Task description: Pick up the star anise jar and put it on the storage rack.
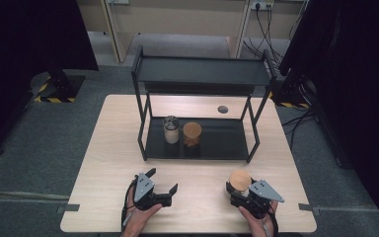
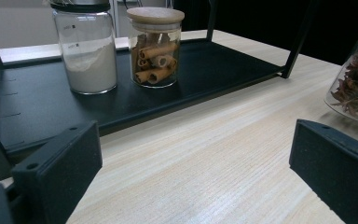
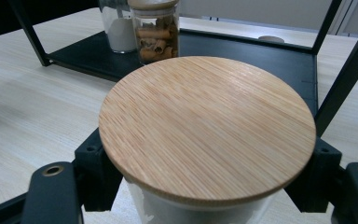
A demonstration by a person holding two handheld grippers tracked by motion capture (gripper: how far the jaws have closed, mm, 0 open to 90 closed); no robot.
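Jaws: your left gripper (image 1: 166,186) stands wide with nothing between; your right gripper (image 1: 237,192) is closed around the star-anise jar (image 1: 240,180), just under its bamboo lid (image 3: 207,126).

1. Table (image 1: 108,163): under both jaws.
2. Black shelf rack (image 1: 200,74): ahead of both jaws; upper tier bare.
3. Powder jar (image 2: 87,49): lower tier, ahead of your left jaws.
4. Cinnamon-stick jar (image 2: 155,46): just beside it.

Progress, as a judgement: two jars shelved; the one you hold is probably next.
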